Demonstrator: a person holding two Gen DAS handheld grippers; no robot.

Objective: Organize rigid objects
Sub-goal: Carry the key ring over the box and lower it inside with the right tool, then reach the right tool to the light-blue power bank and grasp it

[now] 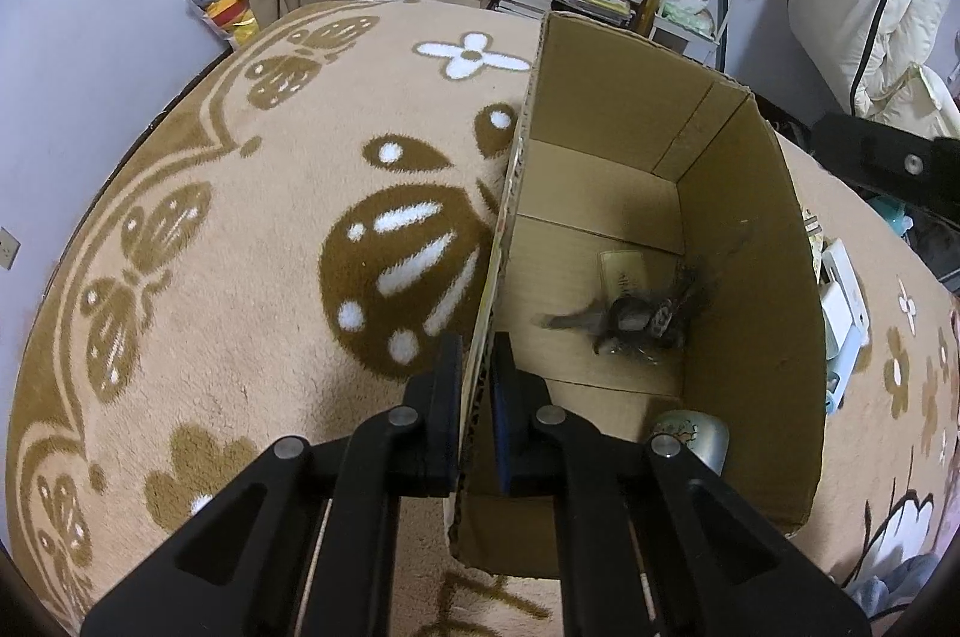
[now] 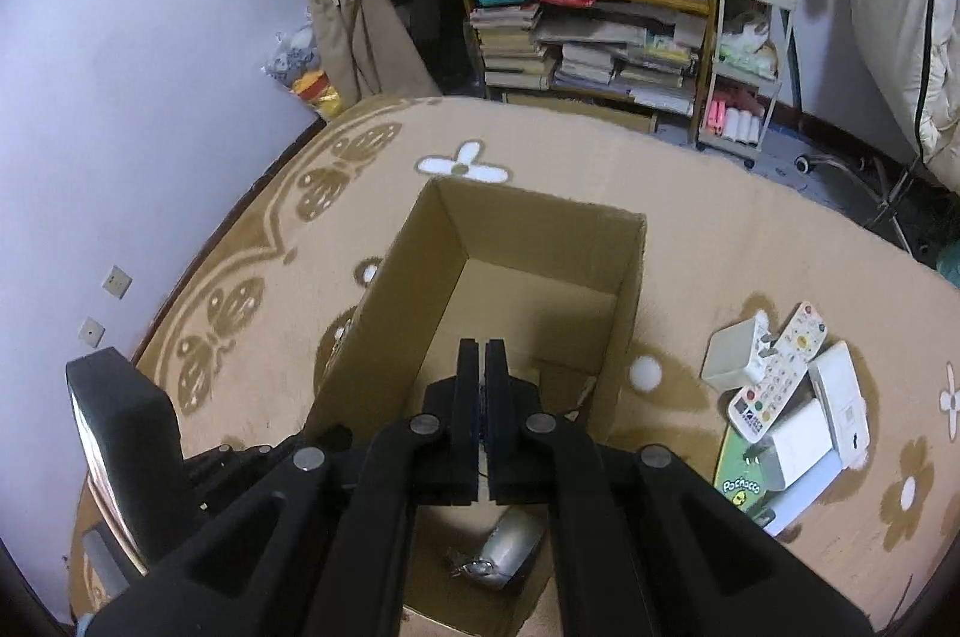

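The left claw is clamped on the left wall of the cardboard box, which stands on the rug. Inside lie a blurred dark object, a flat card and a grey mouse. The right claw hangs over the box, pinched together, seemingly empty. Roughly half done, I judge: a remote and white boxes wait beside the box's right wall.

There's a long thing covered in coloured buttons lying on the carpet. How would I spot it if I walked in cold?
Find the open cardboard box on the tan patterned carpet; just to its right lies a small heap of white gadgets. The remote control lies slanted on top of that heap, beside a white plug adapter. It alone is long, slim and dotted with coloured buttons; its neighbours are plain white blocks.
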